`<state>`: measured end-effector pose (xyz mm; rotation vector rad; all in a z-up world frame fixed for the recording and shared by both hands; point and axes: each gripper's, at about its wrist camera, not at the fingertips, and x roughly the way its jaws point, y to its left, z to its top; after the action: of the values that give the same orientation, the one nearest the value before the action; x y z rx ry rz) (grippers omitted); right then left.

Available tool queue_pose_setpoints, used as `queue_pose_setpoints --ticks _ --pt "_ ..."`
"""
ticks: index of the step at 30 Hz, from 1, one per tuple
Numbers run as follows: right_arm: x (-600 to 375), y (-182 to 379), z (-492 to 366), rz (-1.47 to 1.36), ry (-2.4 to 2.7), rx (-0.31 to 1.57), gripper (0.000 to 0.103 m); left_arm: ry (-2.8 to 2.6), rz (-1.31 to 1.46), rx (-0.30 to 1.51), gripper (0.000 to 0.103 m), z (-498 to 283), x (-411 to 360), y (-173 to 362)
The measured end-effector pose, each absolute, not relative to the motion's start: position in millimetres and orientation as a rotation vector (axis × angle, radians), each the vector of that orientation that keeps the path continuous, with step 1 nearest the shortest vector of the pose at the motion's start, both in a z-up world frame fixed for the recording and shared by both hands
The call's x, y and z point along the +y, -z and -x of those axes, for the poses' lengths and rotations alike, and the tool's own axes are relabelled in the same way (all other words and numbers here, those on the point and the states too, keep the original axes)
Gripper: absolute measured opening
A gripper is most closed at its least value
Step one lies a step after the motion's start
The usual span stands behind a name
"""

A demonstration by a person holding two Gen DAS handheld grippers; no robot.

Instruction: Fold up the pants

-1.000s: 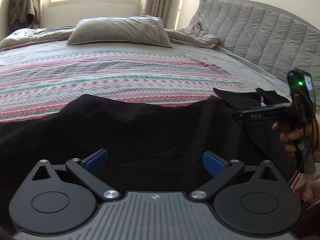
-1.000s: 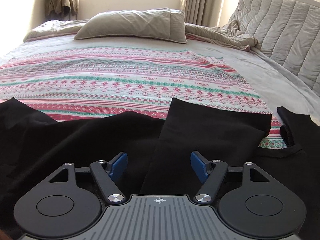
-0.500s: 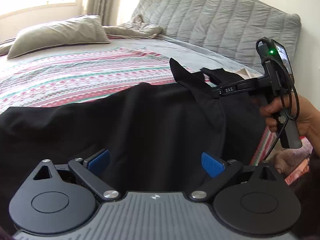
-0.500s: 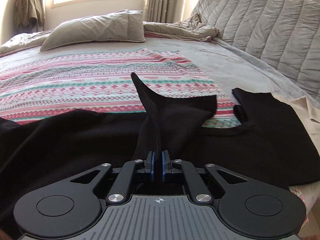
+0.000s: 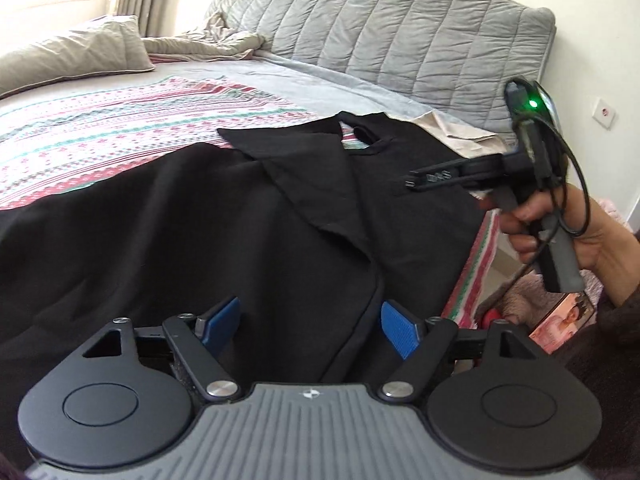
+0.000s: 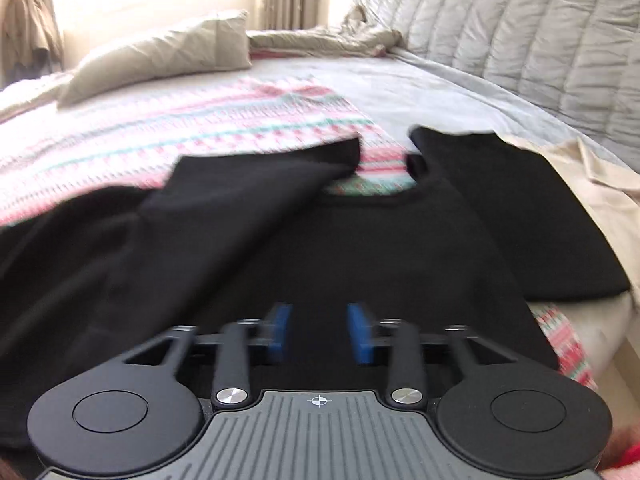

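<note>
Left wrist view: black pants [image 5: 208,216] lie spread on the bed [image 5: 320,80], one leg folded across. Left claw [image 5: 312,326] released, above the fabric. Right claw [image 6: 320,334] released, empty, over the pants, held in the right hand [image 5: 560,232].

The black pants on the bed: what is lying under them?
Under the black fabric pants lies a pink-and-green striped patterned blanket, with beige cloth at the right edge. What lies beneath the pants' middle is covered.
</note>
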<state>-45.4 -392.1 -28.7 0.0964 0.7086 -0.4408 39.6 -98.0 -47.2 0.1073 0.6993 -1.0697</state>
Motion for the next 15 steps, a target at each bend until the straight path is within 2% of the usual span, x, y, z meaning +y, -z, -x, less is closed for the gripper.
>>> queue_pose_setpoints --ticks 6,10,14,15 --pt "-354 16 -12 -0.011 0.298 0.629 0.06 1.123 -0.113 0.719 0.082 -40 -112 57" --pt "-333 27 -59 0.01 0.239 0.636 0.059 1.135 -0.14 0.704 0.079 -39 -113 59" --pt "-326 49 -97 0.043 0.259 0.673 0.052 1.148 -0.12 0.718 0.078 -45 -112 61" --pt "-326 54 -102 0.06 0.284 0.674 0.038 1.15 -0.117 0.719 0.077 -46 -111 61"
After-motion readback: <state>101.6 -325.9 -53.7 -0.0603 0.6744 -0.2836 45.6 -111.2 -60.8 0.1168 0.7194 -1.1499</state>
